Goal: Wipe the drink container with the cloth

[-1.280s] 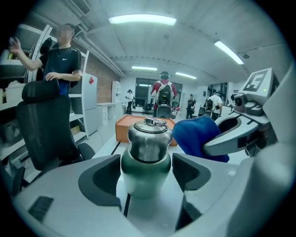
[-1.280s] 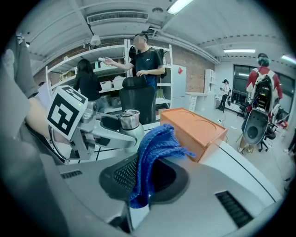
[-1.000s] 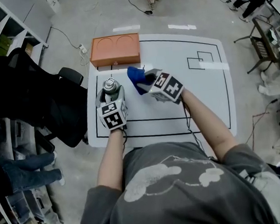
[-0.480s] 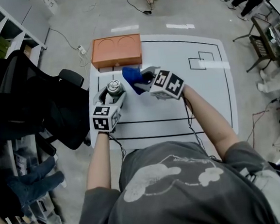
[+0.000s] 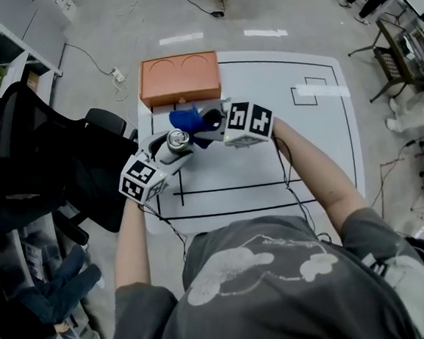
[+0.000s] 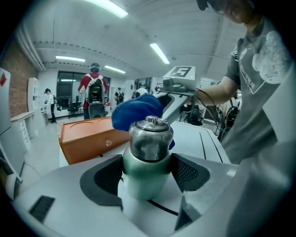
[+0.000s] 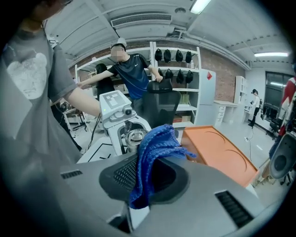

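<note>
Left gripper [image 5: 172, 149] [image 6: 148, 173], at the left of the head view with its marker cube toward the person: we found its jaws clamped on the pale green, steel-capped cylindrical drink container [image 5: 175, 139] [image 6: 147, 155], one dark pad pressed to each side of the green body below the cap. We saw the drink container over the near left part of the white, black-lined tabletop [image 5: 310, 149], its cap turned up toward the head camera; whether its base rested on the tabletop we could not tell.

Right gripper [image 5: 206, 123] [image 7: 147, 178]: we found its jaws pinched on the blue knitted cloth [image 5: 184, 119] [image 7: 150, 155] [image 6: 135, 111], which stood out of them in bunched folds, with a short tail hanging below.

In the left gripper view the cloth lay just behind the steel cap, on the side away from the left gripper; we could not settle whether the two touched. In the right gripper view the drink container [image 7: 134, 137] showed just beyond the cloth, between the left gripper's jaws.

We noted a flat, rectangular orange box [image 5: 178, 78] [image 6: 88, 139] [image 7: 219, 150] with two round recesses in its top, lying at the far left edge of the tabletop, just beyond the cloth. A black office chair [image 5: 56, 156] stood on the floor to the left of the tabletop.
</note>
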Available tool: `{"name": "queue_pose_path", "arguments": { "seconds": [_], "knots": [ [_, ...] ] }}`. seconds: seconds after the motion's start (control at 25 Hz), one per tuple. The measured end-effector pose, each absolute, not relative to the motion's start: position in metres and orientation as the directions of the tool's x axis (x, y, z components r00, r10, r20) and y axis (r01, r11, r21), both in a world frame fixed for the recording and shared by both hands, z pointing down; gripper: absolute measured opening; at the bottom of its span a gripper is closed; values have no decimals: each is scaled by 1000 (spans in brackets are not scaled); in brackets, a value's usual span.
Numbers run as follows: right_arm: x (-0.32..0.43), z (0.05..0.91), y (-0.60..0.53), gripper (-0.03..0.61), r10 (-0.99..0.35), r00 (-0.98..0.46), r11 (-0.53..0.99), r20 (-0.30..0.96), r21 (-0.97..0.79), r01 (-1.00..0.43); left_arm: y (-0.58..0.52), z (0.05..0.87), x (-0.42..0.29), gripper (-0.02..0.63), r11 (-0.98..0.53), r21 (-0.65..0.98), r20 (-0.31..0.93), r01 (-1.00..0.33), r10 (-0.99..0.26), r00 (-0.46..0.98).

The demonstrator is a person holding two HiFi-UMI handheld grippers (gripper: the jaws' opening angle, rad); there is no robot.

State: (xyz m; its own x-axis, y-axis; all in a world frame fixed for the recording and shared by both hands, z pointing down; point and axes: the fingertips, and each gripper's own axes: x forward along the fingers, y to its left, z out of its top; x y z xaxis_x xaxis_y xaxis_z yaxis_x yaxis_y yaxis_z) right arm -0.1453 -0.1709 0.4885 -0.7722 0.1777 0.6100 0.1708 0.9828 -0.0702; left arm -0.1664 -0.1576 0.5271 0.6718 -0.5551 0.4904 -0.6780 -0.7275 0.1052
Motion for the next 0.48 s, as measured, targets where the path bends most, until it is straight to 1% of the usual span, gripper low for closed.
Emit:
{"name": "queue_pose_path", "arguments": {
  "seconds": [0.12, 0.28, 0.48],
  "knots": [
    [-154, 496, -171, 41, 200, -754, 977, 625, -75, 197, -157, 529, -169, 330, -798, 114, 492, -591, -471, 732],
    [-158, 506, -177, 41, 203, -735, 977, 647, -81, 198, -156, 528, -171, 330, -867, 131, 491, -481, -365, 791],
    [-160, 527, -184, 40, 193, -693, 979, 695, -86, 187, -154, 528, -171, 330, -901, 110, 487, -420, -319, 813]
  ]
}}
